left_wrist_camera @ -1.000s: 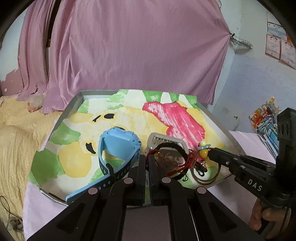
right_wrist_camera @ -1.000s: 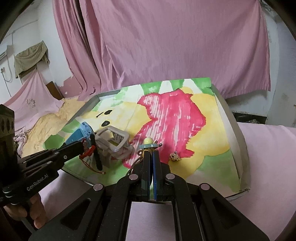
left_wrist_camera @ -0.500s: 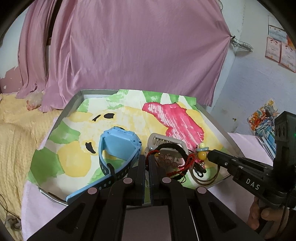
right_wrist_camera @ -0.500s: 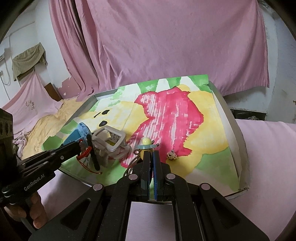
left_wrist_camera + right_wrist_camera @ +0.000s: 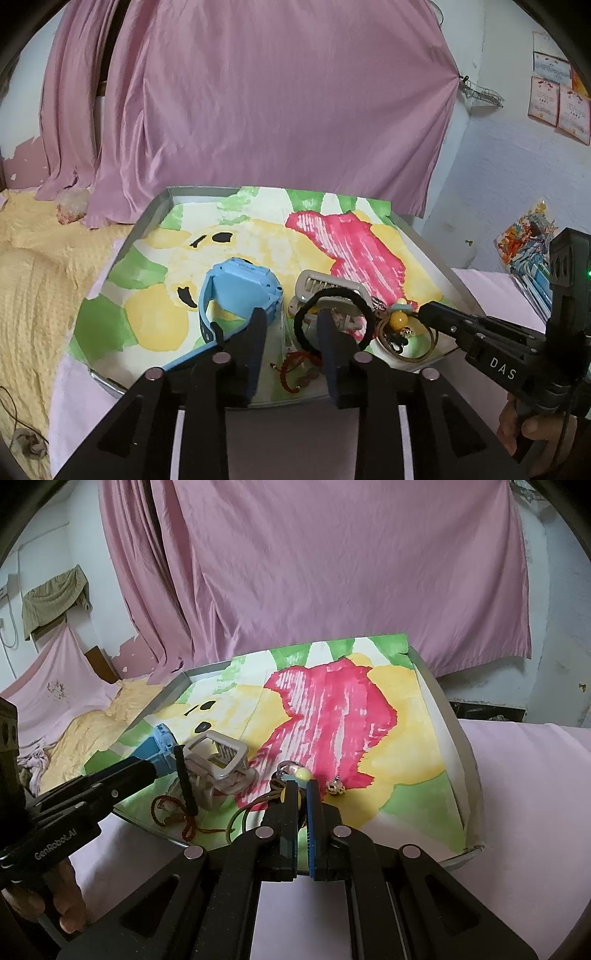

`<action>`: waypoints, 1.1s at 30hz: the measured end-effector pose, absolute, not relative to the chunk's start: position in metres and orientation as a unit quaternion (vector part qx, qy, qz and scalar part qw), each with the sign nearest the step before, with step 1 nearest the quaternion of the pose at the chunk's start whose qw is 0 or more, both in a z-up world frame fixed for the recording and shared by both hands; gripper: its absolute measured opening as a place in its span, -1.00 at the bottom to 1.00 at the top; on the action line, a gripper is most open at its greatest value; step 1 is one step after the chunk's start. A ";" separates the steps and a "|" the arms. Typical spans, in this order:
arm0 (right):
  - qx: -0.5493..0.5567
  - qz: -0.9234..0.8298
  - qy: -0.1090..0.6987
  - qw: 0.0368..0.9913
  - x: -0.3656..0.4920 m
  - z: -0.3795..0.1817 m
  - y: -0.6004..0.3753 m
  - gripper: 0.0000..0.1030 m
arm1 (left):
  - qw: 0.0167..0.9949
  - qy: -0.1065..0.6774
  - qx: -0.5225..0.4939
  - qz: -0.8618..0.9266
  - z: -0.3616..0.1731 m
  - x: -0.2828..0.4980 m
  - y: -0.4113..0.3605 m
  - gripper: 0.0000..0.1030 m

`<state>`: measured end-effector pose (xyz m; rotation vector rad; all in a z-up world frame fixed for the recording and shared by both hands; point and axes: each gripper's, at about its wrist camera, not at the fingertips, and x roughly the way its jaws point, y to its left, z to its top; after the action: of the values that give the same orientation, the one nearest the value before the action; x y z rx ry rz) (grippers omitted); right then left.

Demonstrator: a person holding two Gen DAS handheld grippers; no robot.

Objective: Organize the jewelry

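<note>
A metal tray (image 5: 147, 218) lined with a painted paper holds the jewelry. My left gripper (image 5: 290, 325) is open above a red cord bracelet (image 5: 295, 363) lying near the tray's front edge. Its right finger reaches inside a black hair tie (image 5: 300, 321) that circles a beige hair clip (image 5: 321, 286). A blue watch (image 5: 240, 288) stands to the left. My right gripper (image 5: 301, 790) is slightly open, with a yellow bead charm (image 5: 303, 774) and its brown cord at the fingertips. A small earring (image 5: 335, 785) lies just to the right.
The tray (image 5: 454, 738) rests on a pink cloth, with a pink curtain behind it. A yellow blanket (image 5: 37, 266) lies to the left and colourful books (image 5: 524, 240) stand at the right. A hand (image 5: 532, 432) holds the right gripper's handle.
My left gripper has opened and the red cord bracelet has dropped onto the tray. My right gripper's fingers have parted a little around the bead charm.
</note>
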<state>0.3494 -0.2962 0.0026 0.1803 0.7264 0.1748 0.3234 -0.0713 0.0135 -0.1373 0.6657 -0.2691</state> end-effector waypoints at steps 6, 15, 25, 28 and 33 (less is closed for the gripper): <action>0.089 0.086 0.347 0.930 0.343 0.005 -0.299 -0.92 | 0.940 0.309 -0.073 -0.125 0.018 0.315 -0.068 -0.07; 0.084 0.085 0.327 0.937 0.332 0.012 -0.299 -0.89 | 0.948 0.293 -0.076 -0.097 0.023 0.306 -0.060 0.25; 0.077 0.077 0.287 0.952 0.310 0.026 -0.300 -0.21 | 0.952 0.287 -0.076 -0.079 0.026 0.298 -0.054 0.46; 0.076 0.079 0.277 0.955 0.303 0.030 -0.300 -0.19 | 0.954 0.281 -0.077 -0.072 0.029 0.292 -0.052 0.60; 0.081 0.075 0.259 0.960 0.290 0.035 -0.302 0.27 | 0.958 0.270 -0.075 -0.062 0.032 0.284 -0.047 0.72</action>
<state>0.2905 -0.3021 0.0353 0.1650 0.5242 0.1530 0.2842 -0.0469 0.0325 -0.1522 0.5472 -0.1249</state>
